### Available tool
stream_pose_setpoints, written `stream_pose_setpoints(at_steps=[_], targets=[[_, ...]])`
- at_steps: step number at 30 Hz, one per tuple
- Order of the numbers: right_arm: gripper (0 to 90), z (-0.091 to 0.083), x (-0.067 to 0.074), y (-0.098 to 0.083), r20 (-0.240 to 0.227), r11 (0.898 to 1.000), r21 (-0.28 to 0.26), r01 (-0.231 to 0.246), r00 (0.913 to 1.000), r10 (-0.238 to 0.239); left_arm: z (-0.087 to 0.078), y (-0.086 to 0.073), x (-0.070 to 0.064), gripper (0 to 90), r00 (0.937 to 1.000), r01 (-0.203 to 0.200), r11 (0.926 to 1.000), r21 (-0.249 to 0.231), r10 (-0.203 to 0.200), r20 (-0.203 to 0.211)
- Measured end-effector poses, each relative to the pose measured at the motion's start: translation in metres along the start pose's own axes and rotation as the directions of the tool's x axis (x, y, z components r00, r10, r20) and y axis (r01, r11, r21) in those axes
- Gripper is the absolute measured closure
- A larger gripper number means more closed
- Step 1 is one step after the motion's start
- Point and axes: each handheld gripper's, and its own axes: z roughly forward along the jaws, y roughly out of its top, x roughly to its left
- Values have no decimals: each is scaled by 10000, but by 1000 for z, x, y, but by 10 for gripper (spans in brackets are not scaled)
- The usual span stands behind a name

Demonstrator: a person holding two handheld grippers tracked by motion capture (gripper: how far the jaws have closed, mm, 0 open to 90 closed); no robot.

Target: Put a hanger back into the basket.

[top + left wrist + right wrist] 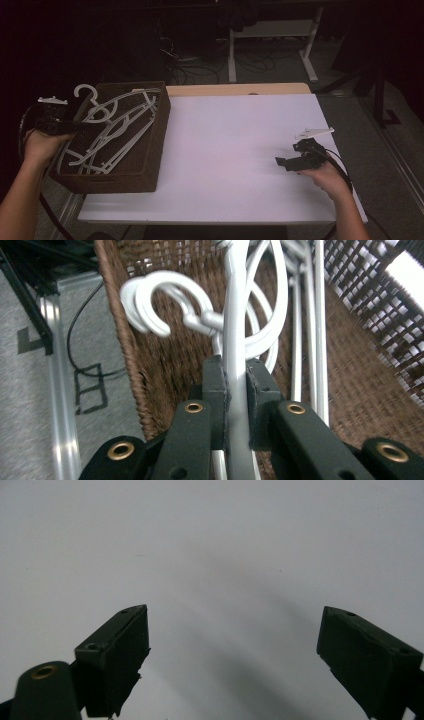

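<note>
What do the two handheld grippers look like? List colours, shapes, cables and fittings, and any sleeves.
Left gripper: matte black angular jaws, brass-ringed holes in the linkage bars, a pale three-cornered plate on top. Right gripper: the same black build, flat blocky pads, a pale plate, a black cable trailing back. Both forearms are bare; no sleeves.

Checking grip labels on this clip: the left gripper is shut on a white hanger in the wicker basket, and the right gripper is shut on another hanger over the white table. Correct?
Not quite. The left gripper does clamp a white hanger in the basket, but the right gripper is open and holds nothing above the table, as the right gripper view shows.
</note>
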Motion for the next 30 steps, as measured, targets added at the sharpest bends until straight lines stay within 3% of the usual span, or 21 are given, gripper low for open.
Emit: stream_pose_setpoints(at_steps=[4, 6, 9, 11, 12, 14, 16, 17, 19, 20, 21, 22, 24, 25, 26, 27, 28, 29, 30], targets=[[133, 0, 0, 0, -6, 10000, 6, -5, 10000, 5, 6, -4, 0, 809, 10000, 16, 10000, -5, -16, 29], [133, 0, 0, 0, -5, 10000, 3, -14, 10000, 14, 7, -6, 1, 656, 9999, 31, 10000, -69, -31, -109], [133, 0, 0, 1, -8, 10000, -4, 29, 10000, -29, 6, -7, 2, 592, 9999, 135, 9997, -225, -136, -36], [133, 0, 0, 1, -13, 10000, -27, 55, 10000, -55, 3, -4, -1, 557, 9993, 175, 9988, -451, -159, 346], [133, -1, 0, 1, -27, 10000, -42, 47, 10000, -47, 3, -4, -1, 535, 9993, 175, 9988, -451, -159, 346], [133, -2, 1, 2, -33, 10000, -88, 33, 10000, -34, -1, 1, -10, 507, 9956, 159, 9962, -851, -79, 931], [133, -3, 1, 3, -35, 9999, -140, 75, 10000, -75, -2, 3, -14, 477, 9934, 137, 9952, -968, -25, 1150], [133, -4, 1, 4, -55, 9999, -164, 46, 10000, -47, -2, 7, -23, 460, 9873, 33, 9930, -1182, 156, 1583], [133, -5, 2, 4, -76, 9997, -207, 90, 9999, -92, -2, 10, -34, 434, 9789, -87, 9908, -1353, 361, 2011], [133, -5, 2, 4, -76, 9997, -207, 90, 9999, -92, -2, 10, -34, 416, 9789, -87, 9908, -1353, 361, 2011], [133, -6, 2, 5, -69, 9997, -233, 118, 9999, -119, -1, 12, -39, 416, 9740, -150, 9886, -1495, 482, 2213], [133, -8, 3, 6, -88, 9994, -311, 130, 9999, -133, -1, 15, -51, 391, 9628, -229, 9840, -1766, 692, 2610], [133, -11, 4, 8, -112, 9991, -392, 167, 9998, -172, 0, 16, -64, 366, 9470, -381, 9779, -2054, 1010, 3051], [133, -11, 4, 8, -112, 9991, -392, 167, 9998, -172, 0, 16, -64, 354, 9470, -381, 9779, -2054, 1010, 3051], [133, -14, 5, 10, -160, 9985, -490, 225, 9996, -233, 2, 16, -78, 343, 9321, -594, 9721, -2271, 1355, 3360], [133, -15, 6, 11, -180, 9984, -526, 224, 9996, -234, 2, 16, -78, 329, 9321, -594, 9721, -2271, 1355, 3360], [132, -17, 6, 12, -221, 9979, -593, 263, 9994, -277, 3, 16, -91, 322, 9132, -750, 9661, -2469, 1660, 3721], [131, -18, 7, 13, -268, 9975, -654, 281, 9992, -299, 3, 16, -91, 313, 9132, -750, 9661, -2469, 1660, 3721], [130, -20, 8, 14, -302, 9971, -688, 320, 9990, -342, 5, 16, -105, 299, 8946, -872, 9604, -2648, 1924, 4033]])
